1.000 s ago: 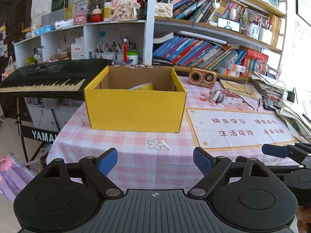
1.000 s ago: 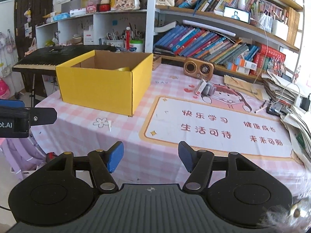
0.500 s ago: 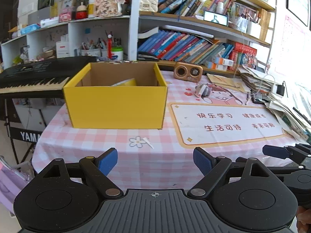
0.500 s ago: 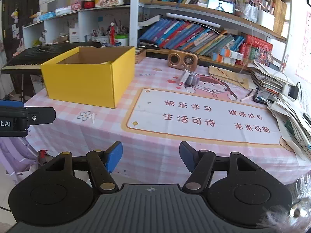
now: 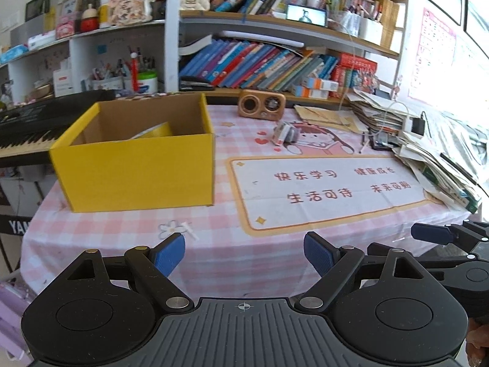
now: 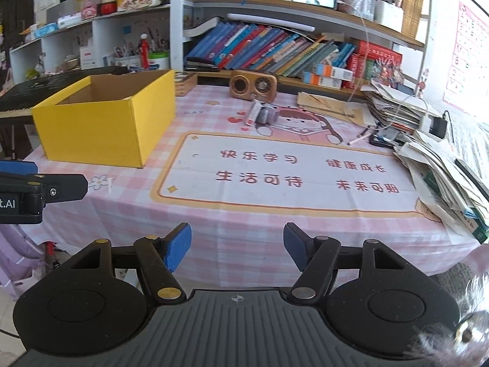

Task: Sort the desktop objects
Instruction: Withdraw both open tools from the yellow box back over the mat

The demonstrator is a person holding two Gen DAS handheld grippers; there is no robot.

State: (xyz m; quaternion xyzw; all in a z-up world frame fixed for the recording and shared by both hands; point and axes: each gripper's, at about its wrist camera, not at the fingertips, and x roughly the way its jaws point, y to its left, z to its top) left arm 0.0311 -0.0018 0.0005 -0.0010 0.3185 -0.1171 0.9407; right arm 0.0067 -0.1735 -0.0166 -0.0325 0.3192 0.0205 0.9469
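A pink checked tablecloth (image 5: 214, 253) covers a desk backed by crowded bookshelves (image 6: 275, 52), with a keyboard (image 5: 27, 122) off the far left. Both grippers hover level at the near edge, pointing across the table. The left gripper (image 5: 244, 253) has its blue pads spread wide and holds nothing; the right gripper (image 6: 237, 246) is likewise spread and empty, just right of the left one. An open yellow box (image 5: 137, 171) stands on the left, its long axis running left to right, something yellow lying inside. Beyond the printed mat (image 6: 284, 174), a small white-and-grey object (image 6: 262, 114) lies near the wooden radio (image 6: 253, 85); its shape is unclear. Papers (image 6: 443, 165) pile up on the right.
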